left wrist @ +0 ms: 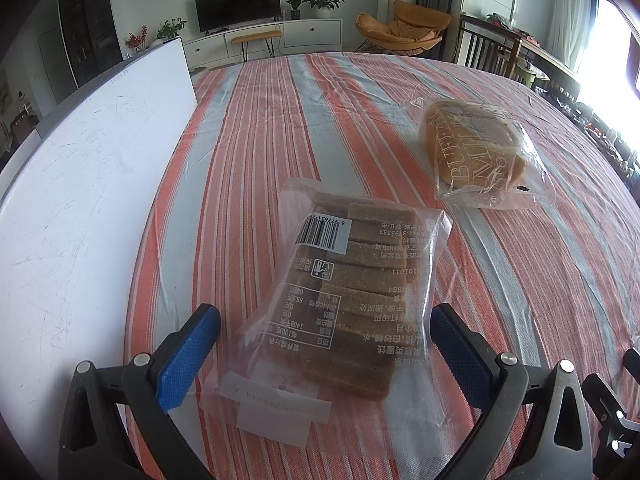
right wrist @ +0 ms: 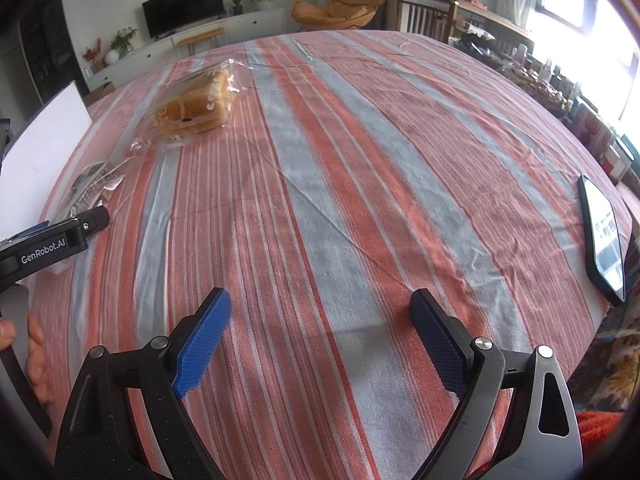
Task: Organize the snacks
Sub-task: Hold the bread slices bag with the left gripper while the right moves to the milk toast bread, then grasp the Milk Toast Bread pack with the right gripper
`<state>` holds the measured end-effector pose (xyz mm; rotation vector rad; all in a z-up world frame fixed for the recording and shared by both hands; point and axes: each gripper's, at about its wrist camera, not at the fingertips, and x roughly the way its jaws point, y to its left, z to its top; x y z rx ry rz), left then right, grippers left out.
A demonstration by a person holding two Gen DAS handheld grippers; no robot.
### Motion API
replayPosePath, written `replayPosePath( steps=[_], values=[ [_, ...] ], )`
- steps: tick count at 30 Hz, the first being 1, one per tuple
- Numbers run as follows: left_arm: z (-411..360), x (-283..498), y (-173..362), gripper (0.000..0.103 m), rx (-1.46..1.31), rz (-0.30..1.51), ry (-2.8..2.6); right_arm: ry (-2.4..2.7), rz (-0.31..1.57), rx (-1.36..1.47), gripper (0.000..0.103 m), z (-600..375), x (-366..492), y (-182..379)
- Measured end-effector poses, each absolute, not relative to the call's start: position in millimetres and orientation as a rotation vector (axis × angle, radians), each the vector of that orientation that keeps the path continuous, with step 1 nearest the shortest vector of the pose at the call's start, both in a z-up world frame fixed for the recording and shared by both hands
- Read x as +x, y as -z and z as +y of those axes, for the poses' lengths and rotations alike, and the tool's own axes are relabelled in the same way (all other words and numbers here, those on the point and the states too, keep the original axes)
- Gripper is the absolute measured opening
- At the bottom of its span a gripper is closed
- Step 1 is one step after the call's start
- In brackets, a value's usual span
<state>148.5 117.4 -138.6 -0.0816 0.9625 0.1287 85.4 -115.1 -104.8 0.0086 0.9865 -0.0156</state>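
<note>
A clear bag of brown cake bars [left wrist: 352, 292] lies flat on the striped tablecloth, its near end between my left gripper's [left wrist: 324, 332] open blue fingers, which do not touch it. A bagged loaf of bread [left wrist: 476, 152] lies farther right; it also shows in the right wrist view [right wrist: 196, 104] at the far left. My right gripper [right wrist: 320, 316] is open and empty over bare cloth. The left gripper's body [right wrist: 52, 244] and an edge of the cake bag [right wrist: 92, 188] show at the left of the right wrist view.
A white board [left wrist: 92, 184] lies along the table's left side. A phone [right wrist: 604, 236] lies at the table's right edge. The striped tablecloth [right wrist: 360, 184] covers the table. A TV stand, an orange chair and a cluttered sideboard stand beyond the table.
</note>
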Motion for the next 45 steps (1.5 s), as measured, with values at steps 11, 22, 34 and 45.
replayPosePath(
  steps=[11,22,34,45],
  values=[
    [117.2,148.7,138.7,0.103,-0.082,0.962,-0.129,0.003,0.995,0.026,0.093,-117.0,85.2,102.9],
    [117.4,148.8,139.0,0.103,-0.082,0.962,-0.128,-0.168,0.952,0.152,0.091,-95.5,198.7,30.7],
    [117.7,149.2,139.2,0.103,-0.082,0.962,-0.129,-0.154,1.195,-0.059,0.092,4.2,294.2,108.3],
    [117.6,149.2,139.3,0.103,-0.082,0.961,-0.128,-0.201,1.052,-0.055,0.074,-59.4,233.1,64.8]
  ],
)
